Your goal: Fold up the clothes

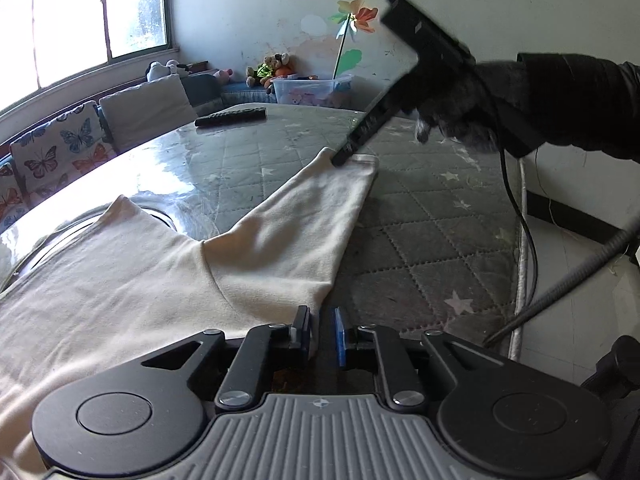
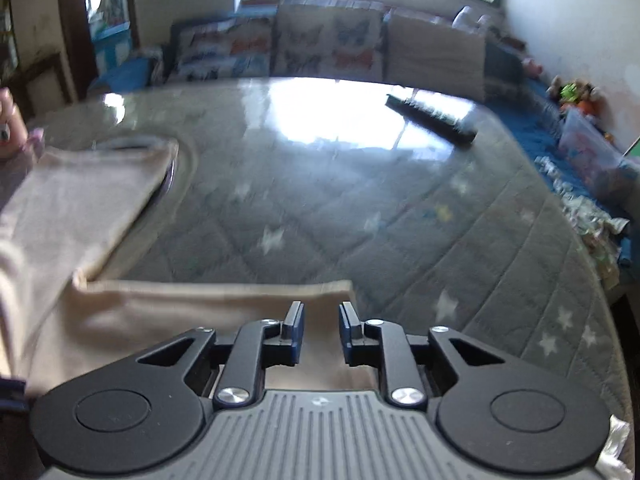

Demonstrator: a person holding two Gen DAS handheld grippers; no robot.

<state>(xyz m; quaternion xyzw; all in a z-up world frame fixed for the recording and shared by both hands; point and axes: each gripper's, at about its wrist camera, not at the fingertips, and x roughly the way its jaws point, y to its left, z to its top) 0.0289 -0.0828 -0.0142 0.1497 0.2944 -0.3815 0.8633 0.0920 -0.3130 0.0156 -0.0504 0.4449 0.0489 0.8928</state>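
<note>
The left gripper [image 1: 321, 330] and the right gripper [image 2: 321, 322], fingers a little apart and holding nothing, sit at the sleeve [image 1: 304, 216] ends to fold it over the shirt [image 1: 100, 280].

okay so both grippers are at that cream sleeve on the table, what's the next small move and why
Probably close the right hand-held gripper on the sleeve's cuff end. Its jaws stand apart over the cream shirt, with the cuff right at the fingertips, so nothing is gripped there yet. The left hand-held gripper sits at the sleeve's underarm edge, also slightly apart.
</note>
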